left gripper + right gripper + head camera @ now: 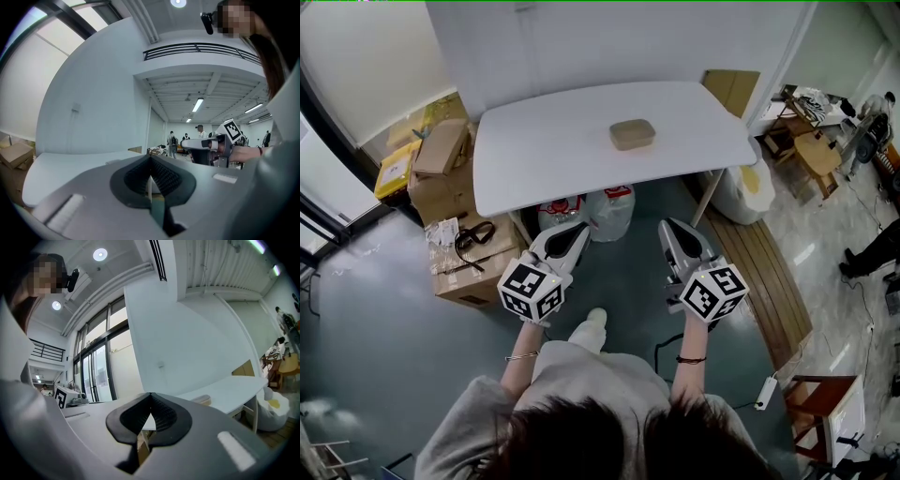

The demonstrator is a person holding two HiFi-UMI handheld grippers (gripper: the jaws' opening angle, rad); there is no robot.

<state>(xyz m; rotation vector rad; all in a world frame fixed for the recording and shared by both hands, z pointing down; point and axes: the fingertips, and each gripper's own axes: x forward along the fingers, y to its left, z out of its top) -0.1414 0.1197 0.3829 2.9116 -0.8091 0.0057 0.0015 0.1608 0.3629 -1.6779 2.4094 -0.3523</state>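
The person stands a little back from the white table (pixel 544 141), a gripper in each hand, both held low and level in front of the body. That looks like a carrying posture more than a reach. The left gripper (pixel 574 234) points toward the table's near edge. Its own view shows the jaws of the left gripper (pixel 150 159) clenched pad against pad, with nothing between them. The right gripper (pixel 673 232) mirrors it on the other side. Seen along its length, the right gripper (pixel 151 397) is likewise pressed together and empty.

The only thing on the table is a flat tan box (pixel 632 134) with rounded corners. It lies near the middle toward the far edge, well apart from both grippers and roughly between their lines of aim, so either could approach it. From the right gripper view the tan box (pixel 201 400) shows just beyond the jaw tips.

Under the table stand plastic bags (pixel 609 211), tucked out of the way, and cardboard boxes (pixel 473 267) are stacked to the left.
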